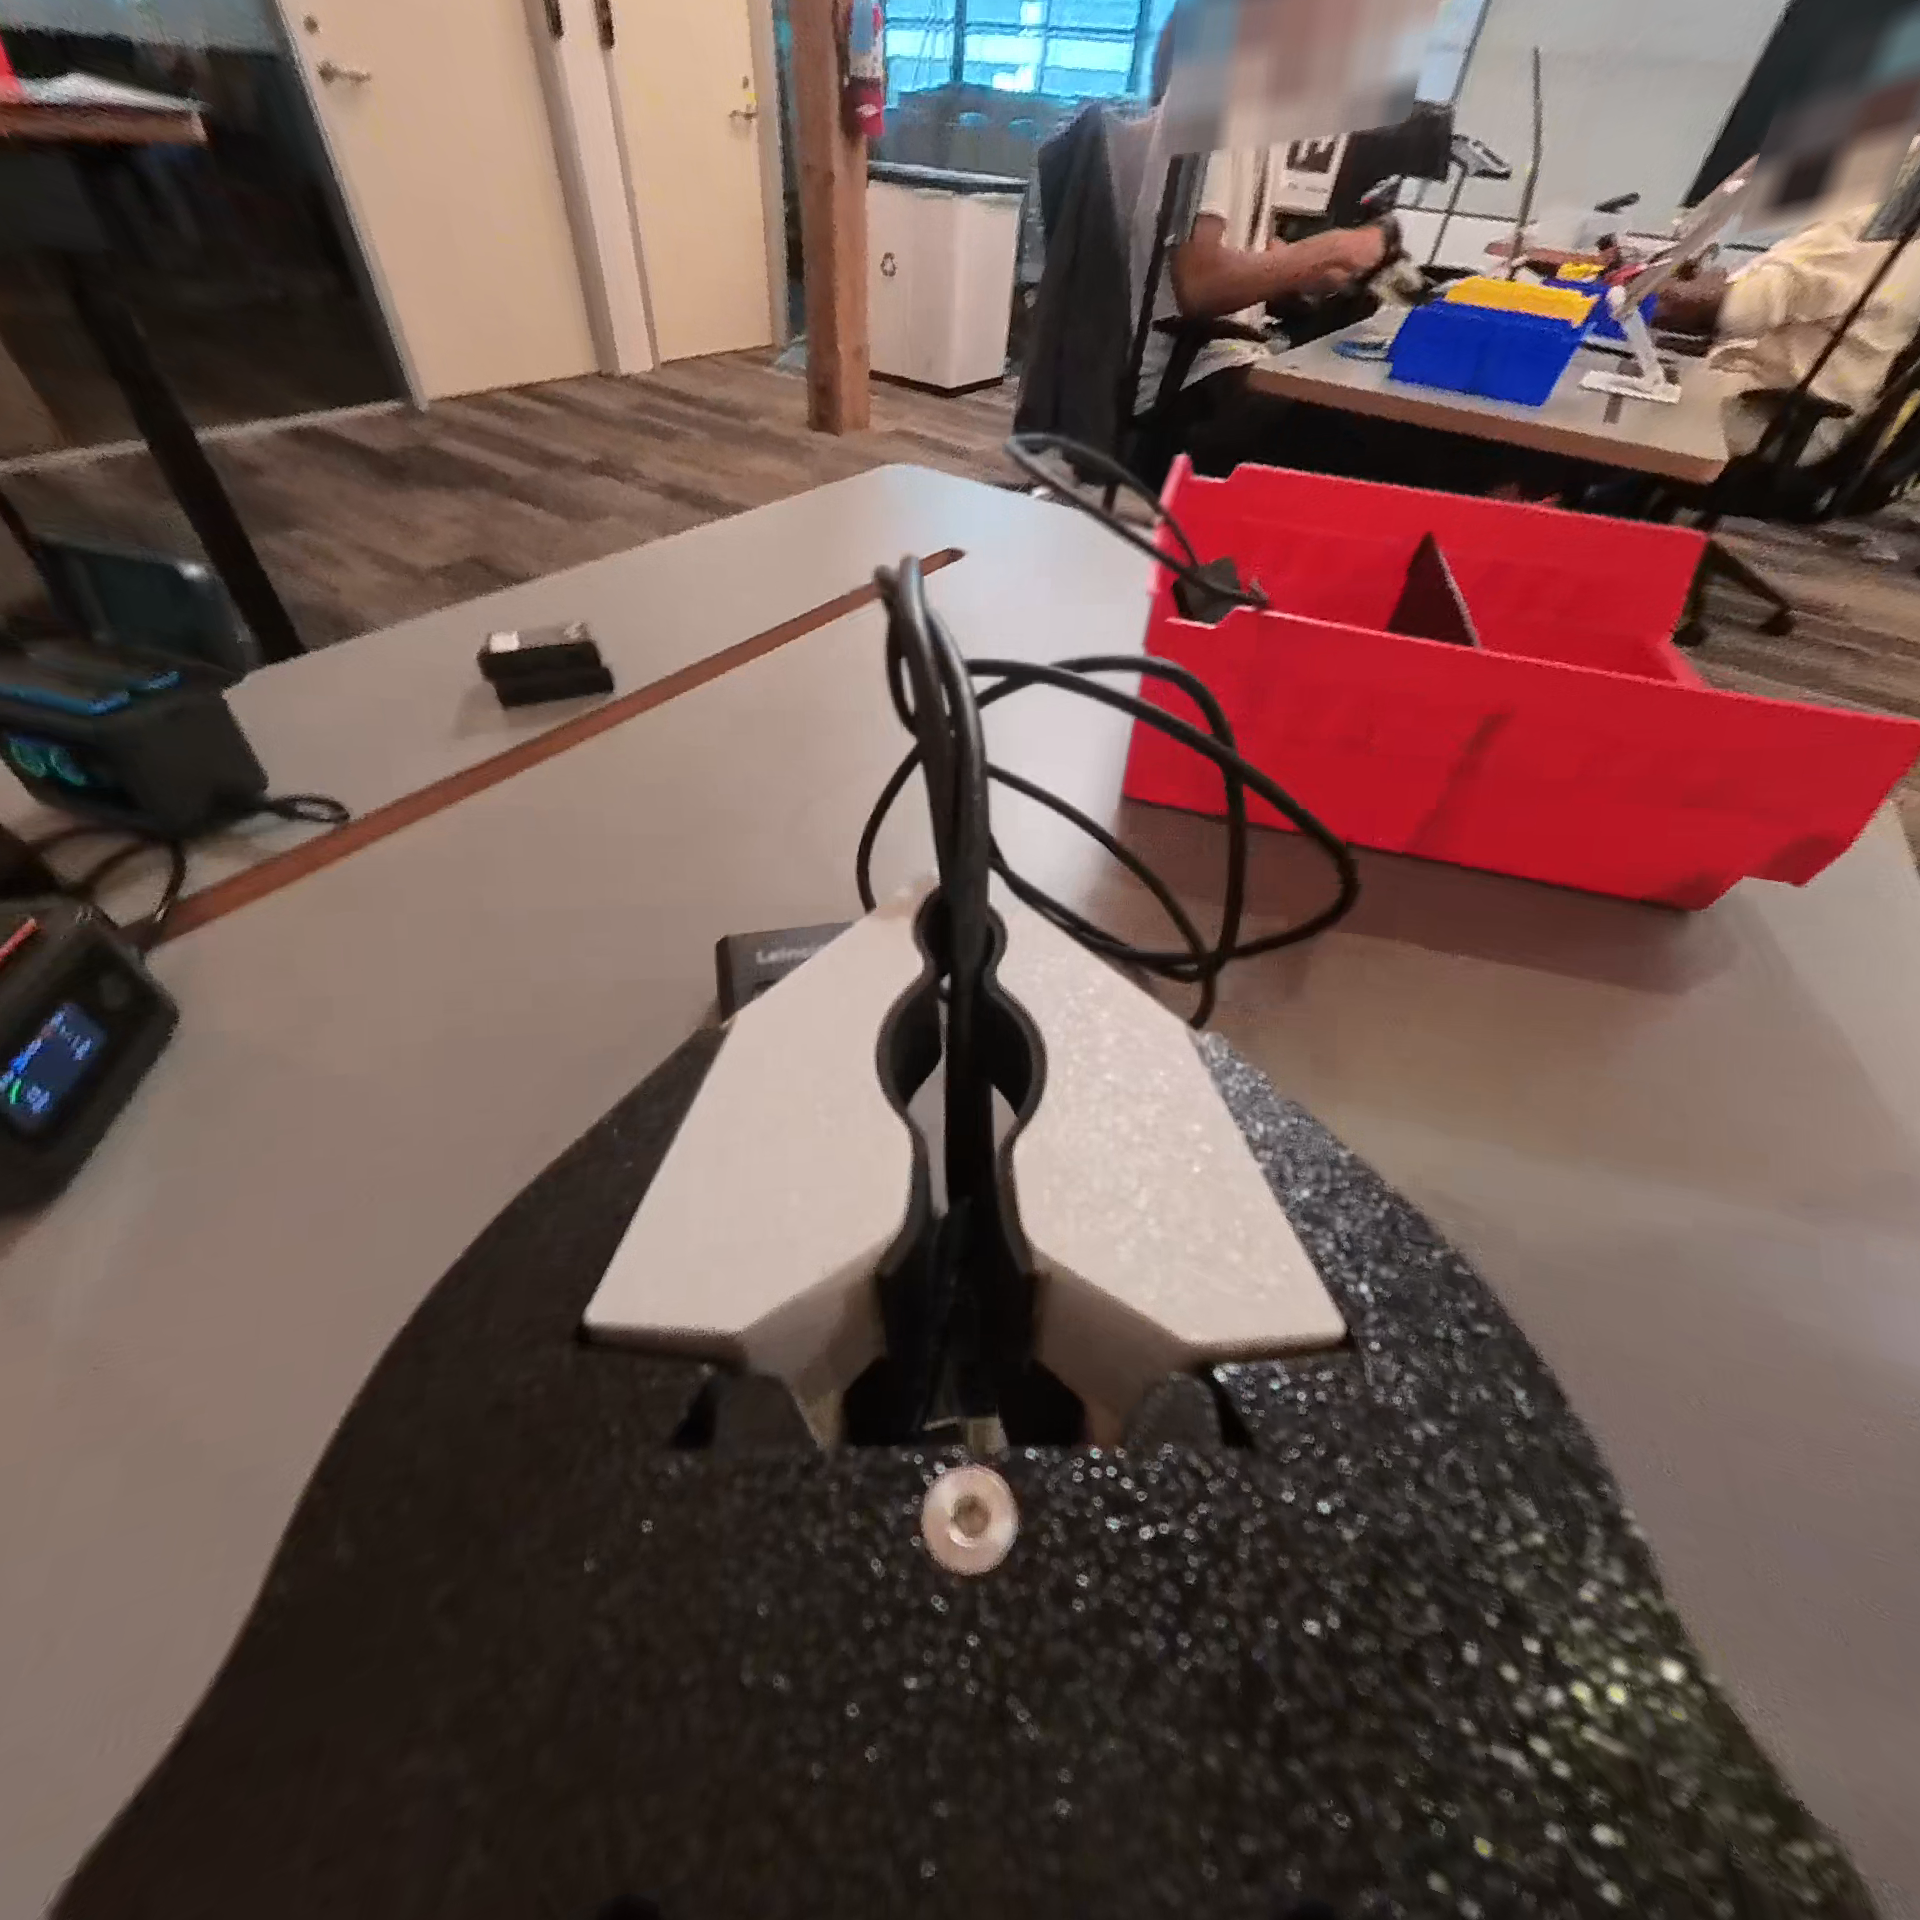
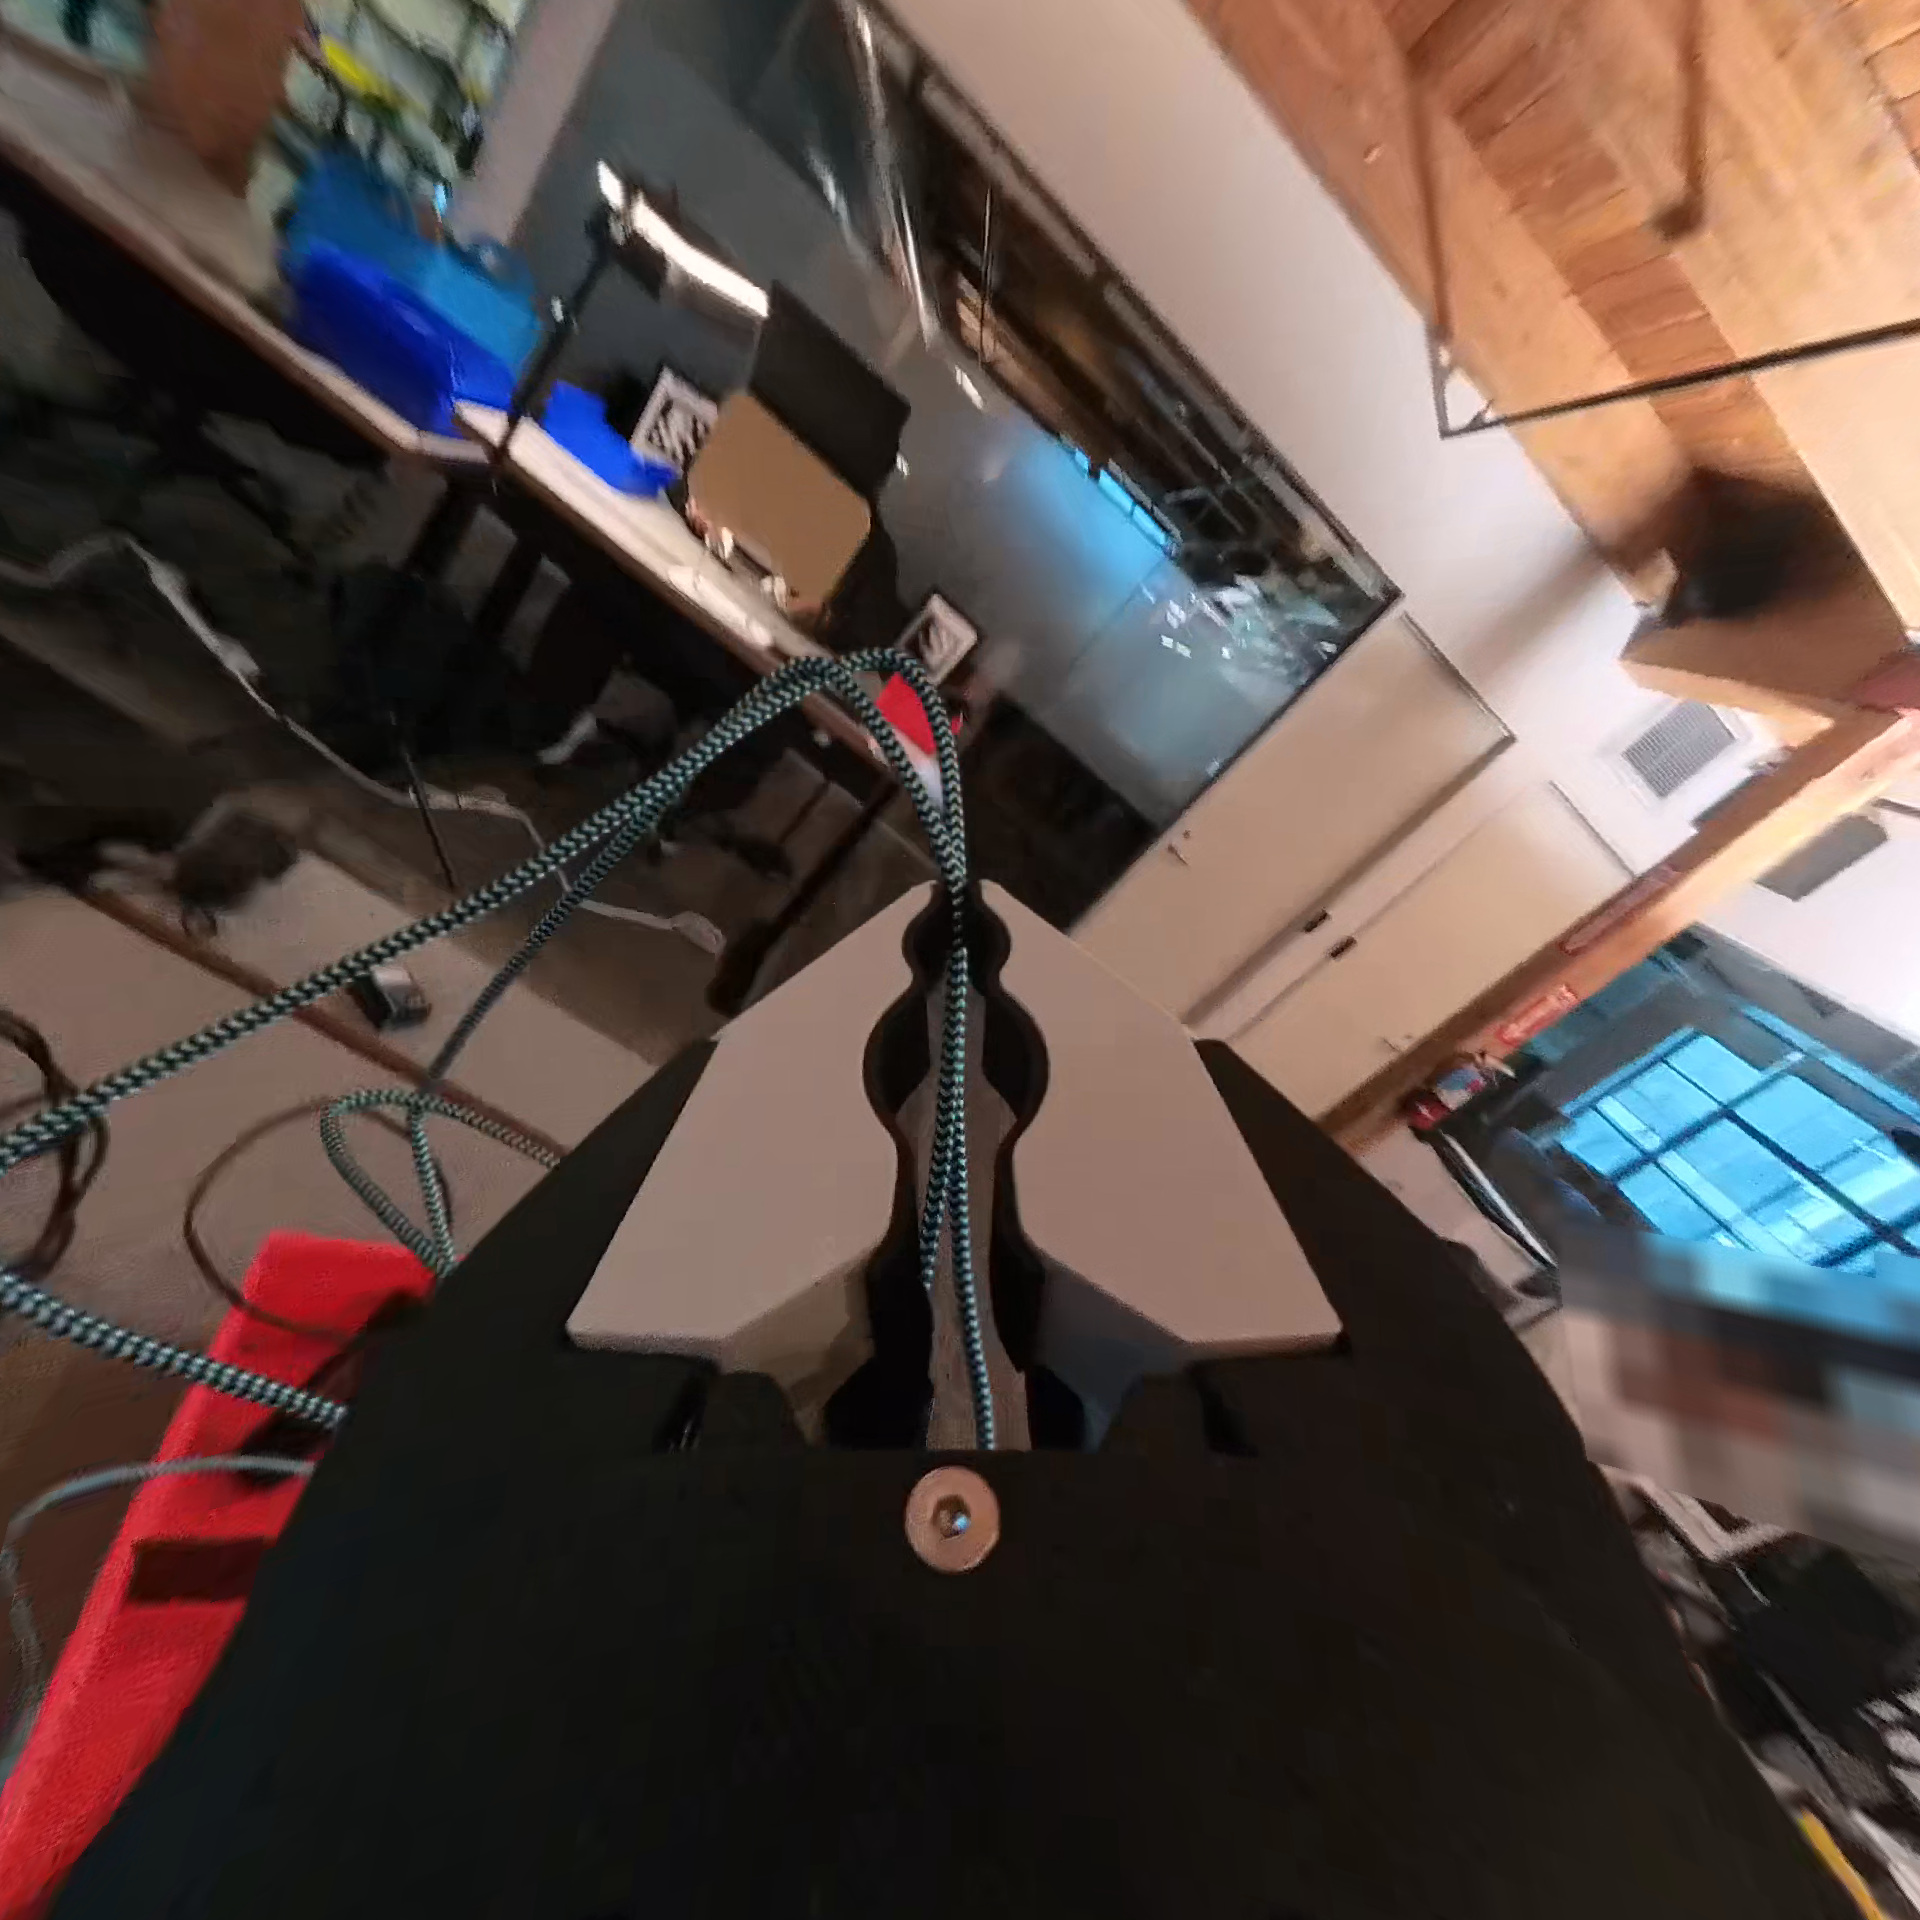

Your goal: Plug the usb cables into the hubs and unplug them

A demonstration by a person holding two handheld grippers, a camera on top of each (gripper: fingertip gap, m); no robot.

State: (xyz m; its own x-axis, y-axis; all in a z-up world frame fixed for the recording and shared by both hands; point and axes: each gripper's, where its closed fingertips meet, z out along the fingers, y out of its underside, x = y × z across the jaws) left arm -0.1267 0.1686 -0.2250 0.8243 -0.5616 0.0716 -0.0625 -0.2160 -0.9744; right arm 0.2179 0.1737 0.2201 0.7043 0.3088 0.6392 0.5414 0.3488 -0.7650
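My left gripper (image 1: 958,914) is shut on a black USB cable (image 1: 961,790). The cable rises out of the fingertips, loops over and coils on the grey table (image 1: 520,987) ahead. A black hub (image 1: 764,961) lies just under the left fingertip, mostly hidden. My right gripper (image 2: 956,894) is shut on a teal-and-black braided cable (image 2: 940,1143). It is tilted and raised above the table. The braided cable arcs out of the fingertips and hangs down to the left toward the red bin (image 2: 208,1455).
A red divided bin (image 1: 1455,727) stands on the table at the right, with a black plug (image 1: 1210,592) and cable hanging over its rim. A small black box (image 1: 545,660) lies far left. Two devices with lit screens (image 1: 62,1049) sit at the left edge. People work at a far table. Across from one pair of fingers to the other is roughly 55 cm.
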